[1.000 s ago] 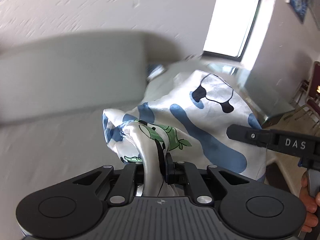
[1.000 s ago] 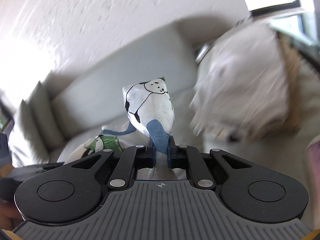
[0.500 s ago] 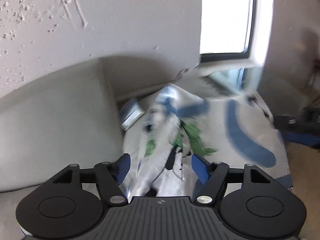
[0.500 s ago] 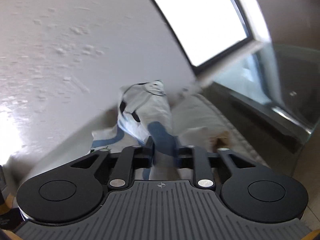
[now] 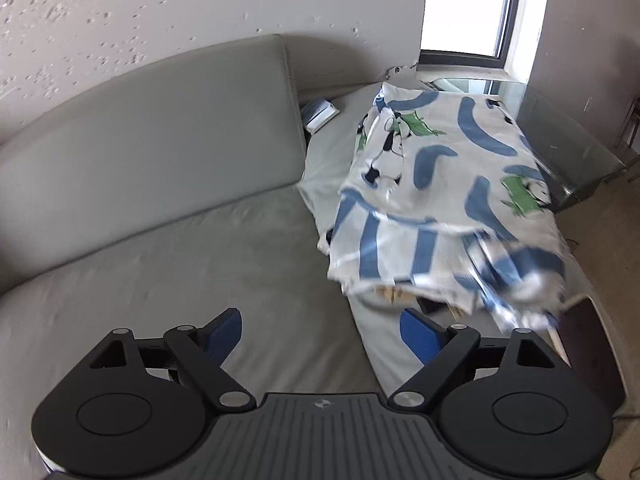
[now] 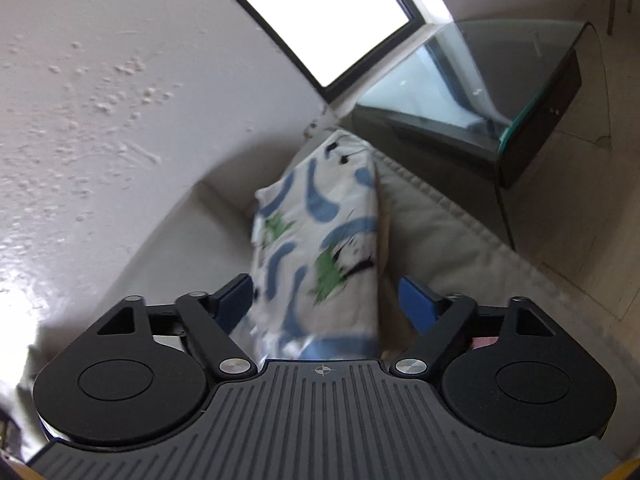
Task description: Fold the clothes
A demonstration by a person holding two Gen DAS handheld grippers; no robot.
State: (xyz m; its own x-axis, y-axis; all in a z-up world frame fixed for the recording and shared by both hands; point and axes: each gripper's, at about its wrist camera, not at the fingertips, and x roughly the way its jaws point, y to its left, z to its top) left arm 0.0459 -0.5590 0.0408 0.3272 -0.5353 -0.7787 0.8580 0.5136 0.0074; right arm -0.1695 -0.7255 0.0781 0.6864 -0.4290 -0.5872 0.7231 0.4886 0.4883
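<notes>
A white garment point(image 5: 448, 184) printed with blue strokes, green patches and pandas lies in a loose heap at the right end of the grey sofa point(image 5: 160, 208). Its near edge is blurred. My left gripper point(image 5: 322, 332) is open and empty, above the seat cushion, short of the garment and to its left. In the right wrist view the same garment point(image 6: 320, 232) lies between and beyond the open fingers of my right gripper point(image 6: 326, 304), which holds nothing.
A glass side table point(image 6: 500, 92) stands beyond the sofa's right end, under a bright window point(image 5: 464, 4). A small blue-and-white object point(image 5: 320, 114) is wedged by the back cushion. A rough white wall point(image 5: 120, 12) is behind the sofa. A dark object point(image 5: 592, 344) lies near the garment's right.
Both grippers were shut on the garment a second ago and held it up. Both have opened and let it go, and it has dropped onto the sofa's right end.
</notes>
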